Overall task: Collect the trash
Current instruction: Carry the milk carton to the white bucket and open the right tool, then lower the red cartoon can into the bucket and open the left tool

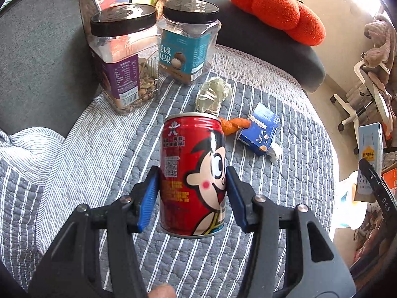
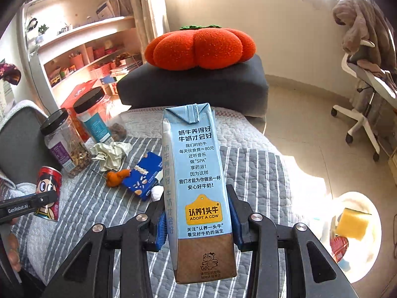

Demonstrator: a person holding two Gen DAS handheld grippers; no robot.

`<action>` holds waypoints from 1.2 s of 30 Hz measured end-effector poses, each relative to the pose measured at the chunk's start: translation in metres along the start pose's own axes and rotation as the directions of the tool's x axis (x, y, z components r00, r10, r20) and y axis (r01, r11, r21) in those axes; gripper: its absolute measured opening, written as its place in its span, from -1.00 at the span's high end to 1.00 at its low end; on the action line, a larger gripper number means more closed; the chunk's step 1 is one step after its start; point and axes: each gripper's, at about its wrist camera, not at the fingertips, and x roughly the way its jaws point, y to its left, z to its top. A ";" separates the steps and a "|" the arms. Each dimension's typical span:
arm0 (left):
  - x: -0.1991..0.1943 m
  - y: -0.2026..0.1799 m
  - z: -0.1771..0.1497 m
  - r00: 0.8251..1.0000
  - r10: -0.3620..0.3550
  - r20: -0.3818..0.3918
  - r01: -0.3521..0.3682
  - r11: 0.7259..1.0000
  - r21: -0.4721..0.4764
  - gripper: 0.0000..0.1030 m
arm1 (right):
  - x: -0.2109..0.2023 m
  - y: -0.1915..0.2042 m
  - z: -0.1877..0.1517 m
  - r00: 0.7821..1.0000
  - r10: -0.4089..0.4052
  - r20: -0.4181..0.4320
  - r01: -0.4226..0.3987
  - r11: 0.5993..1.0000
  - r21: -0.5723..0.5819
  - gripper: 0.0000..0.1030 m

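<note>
The left claw (image 1: 192, 186) is gripping the red drink can (image 1: 193, 173) at mid-height above the striped quilt (image 1: 273, 198); thin, slick metal likely dents, so a light squeeze is advisable. The right claw (image 2: 197, 219) is clamping the light-blue milk carton (image 2: 198, 186), printed "ADOPT A COW", across its lower body, also above the quilt.

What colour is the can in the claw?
The can is red, with a cartoon face; the left wrist view shows it best.
</note>
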 end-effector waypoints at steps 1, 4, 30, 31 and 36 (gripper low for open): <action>0.003 -0.005 -0.001 1.000 -0.007 -0.008 0.008 1.000 0.006 -0.06 | -0.009 -0.017 -0.001 1.000 -0.027 0.017 0.026 0.998 0.053 0.20; 0.009 -0.024 -0.007 1.000 -0.015 -0.019 0.016 0.999 0.036 -0.06 | -0.026 -0.076 -0.006 0.991 -0.125 0.040 0.115 0.975 0.189 0.20; 0.015 -0.264 -0.058 0.957 -0.277 -0.090 0.292 0.910 0.294 -0.06 | -0.126 -0.294 -0.086 0.853 -0.511 -0.109 0.450 0.612 0.650 -0.83; 0.011 -0.280 -0.060 0.951 -0.295 -0.091 0.308 0.899 0.312 -0.06 | -0.130 -0.296 -0.088 0.847 -0.521 -0.108 0.457 0.607 0.650 -0.83; -0.003 -0.345 -0.068 0.932 -0.350 -0.095 0.358 0.844 0.399 -0.06 | -0.152 -0.307 -0.095 0.833 -0.545 -0.095 0.459 0.585 0.669 -0.83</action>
